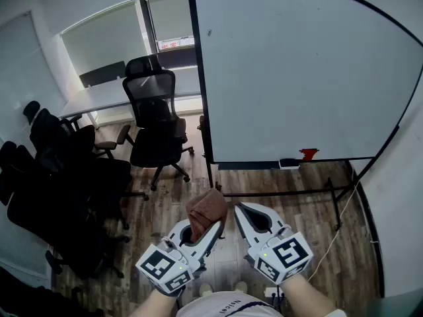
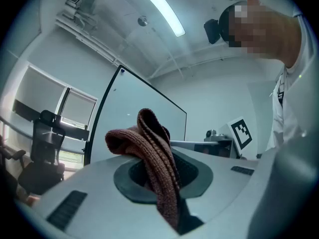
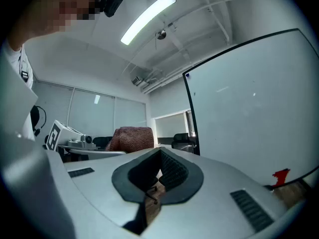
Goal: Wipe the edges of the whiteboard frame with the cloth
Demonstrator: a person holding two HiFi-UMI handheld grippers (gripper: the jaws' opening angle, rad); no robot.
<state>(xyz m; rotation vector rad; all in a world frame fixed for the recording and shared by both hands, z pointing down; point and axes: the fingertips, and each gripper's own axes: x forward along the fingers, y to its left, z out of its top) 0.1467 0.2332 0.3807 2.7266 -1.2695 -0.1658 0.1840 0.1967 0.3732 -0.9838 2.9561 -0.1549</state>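
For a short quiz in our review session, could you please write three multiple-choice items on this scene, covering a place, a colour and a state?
1. Where on the whiteboard does the red object sit?
A. at its top corner
B. at its bottom edge
C. halfway up its left side

2. What colour is the cloth?
A. white
B. blue
C. reddish brown

3. What state is the left gripper in?
A. shut on the cloth
B. open and empty
C. shut and empty

Answers:
1. B, as the head view shows it by the lower frame.
2. C, as seen in all three views.
3. A, as the left gripper view shows the cloth pinched between its jaws.
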